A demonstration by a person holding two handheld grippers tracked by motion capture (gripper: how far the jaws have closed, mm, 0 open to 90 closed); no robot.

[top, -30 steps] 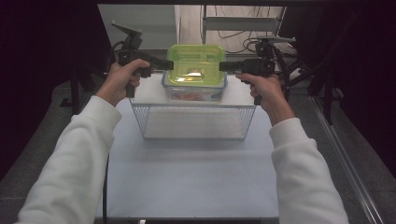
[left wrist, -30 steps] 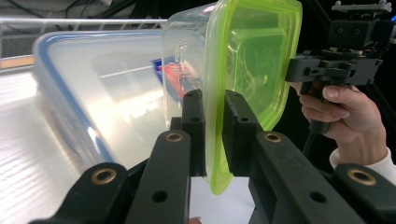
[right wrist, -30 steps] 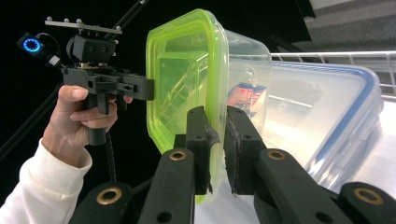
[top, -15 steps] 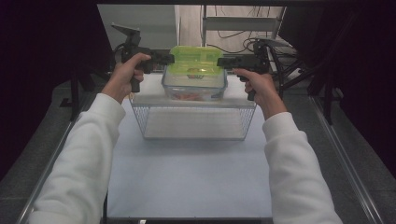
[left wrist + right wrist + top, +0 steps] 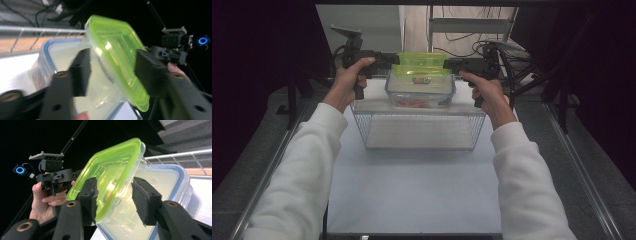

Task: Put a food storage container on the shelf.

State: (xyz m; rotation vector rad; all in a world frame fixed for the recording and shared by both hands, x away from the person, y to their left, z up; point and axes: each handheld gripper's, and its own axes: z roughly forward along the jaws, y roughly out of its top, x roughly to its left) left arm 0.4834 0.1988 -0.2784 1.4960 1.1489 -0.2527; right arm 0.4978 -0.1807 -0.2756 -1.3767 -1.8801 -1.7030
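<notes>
Green-lidded container point(image 5: 422, 67) sits stacked on blue-rimmed container point(image 5: 420, 95), just behind wire basket point(image 5: 419, 129). Left gripper point(image 5: 393, 59) and right gripper point(image 5: 451, 64) jaws just been opening, container between, pads off. Risk: off-centre stack slides when grippers withdraw.

A wire basket point(image 5: 419, 131) stands on the counter point(image 5: 412, 195), toward its far end. Just behind the basket sits a tub point(image 5: 419, 94), and a smaller box point(image 5: 421, 65) rests on top of the tub. The left tongs point(image 5: 393, 60) reach in from the left of the box, the right tongs point(image 5: 450, 64) from its right, one at each end, with the box's ends between their jaws. Cables point(image 5: 499, 55) lie behind the counter, to the right. The near half of the counter lies between the person's sleeves.
</notes>
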